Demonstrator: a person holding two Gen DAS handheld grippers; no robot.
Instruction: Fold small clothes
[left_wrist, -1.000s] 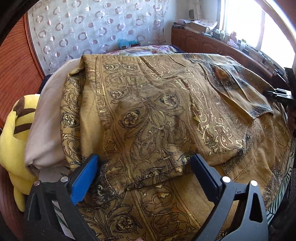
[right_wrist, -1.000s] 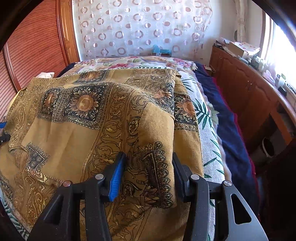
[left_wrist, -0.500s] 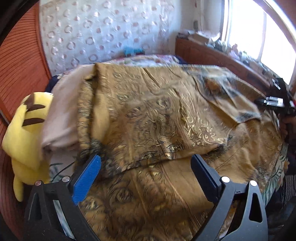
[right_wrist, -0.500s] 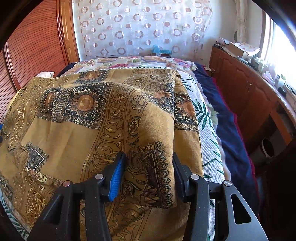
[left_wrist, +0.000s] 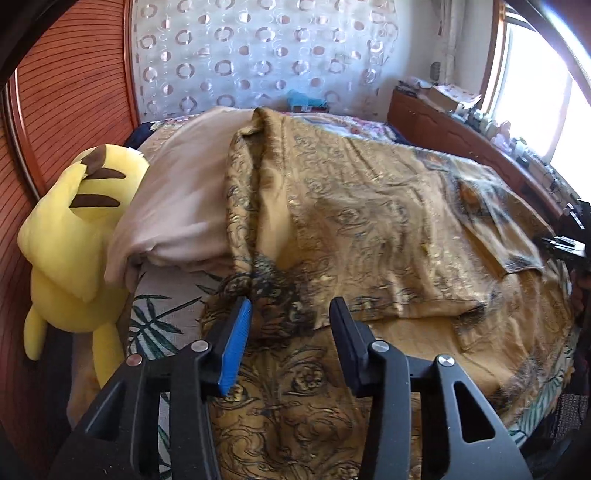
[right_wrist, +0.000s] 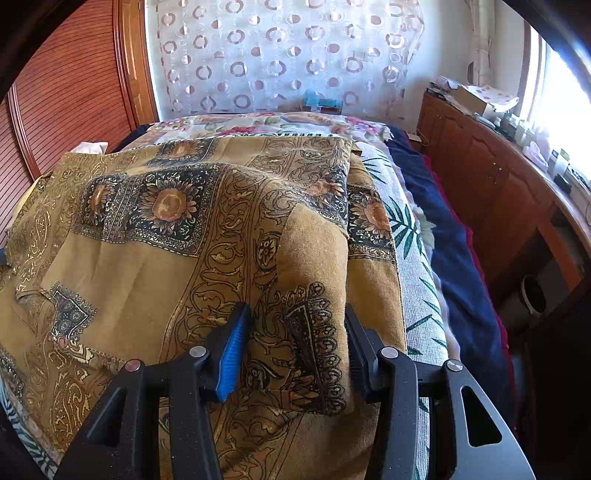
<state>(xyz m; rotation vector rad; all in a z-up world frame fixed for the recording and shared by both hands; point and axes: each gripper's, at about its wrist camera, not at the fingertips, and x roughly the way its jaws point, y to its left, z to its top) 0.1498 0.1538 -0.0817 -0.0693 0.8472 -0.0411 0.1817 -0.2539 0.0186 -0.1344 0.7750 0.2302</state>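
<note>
— Holding anything in the left gripper (left_wrist: 290, 321) right now?

— Its jaws stand apart with a gap between them. The dark bunched corner of the mustard patterned cloth (left_wrist: 369, 236) lies in that gap, but I cannot see the pads pressing on it, so I call it unclamped. The blue pad sits just beside the corner on one side, the black finger on the other.

— And the right gripper (right_wrist: 295, 332)?

— That one straddles a raised fold of the same cloth (right_wrist: 177, 236). The fabric fills the space between both pads and touches them on each side, so I am pinching that fold. The fold stands up in a ridge, with a dark paisley corner hanging over it.

— Where does the cloth lie?

— It is spread across the bed, on top of a white sheet printed with green leaves (left_wrist: 162, 314). One layer is folded back over the lower layer; its edge runs across the middle of my left view. From the right view, the sunflower squares face up and the far edge lies near a floral blanket (right_wrist: 266, 123).

— What else is close by?

— A beige pillow (left_wrist: 177, 206) touches the cloth's left edge, and a yellow plush toy (left_wrist: 74, 236) leans beside the pillow against the wooden wall. A dark blue blanket (right_wrist: 454, 251) runs along the bed's right side, next to a wooden cabinet (right_wrist: 491, 181) under the window.
</note>
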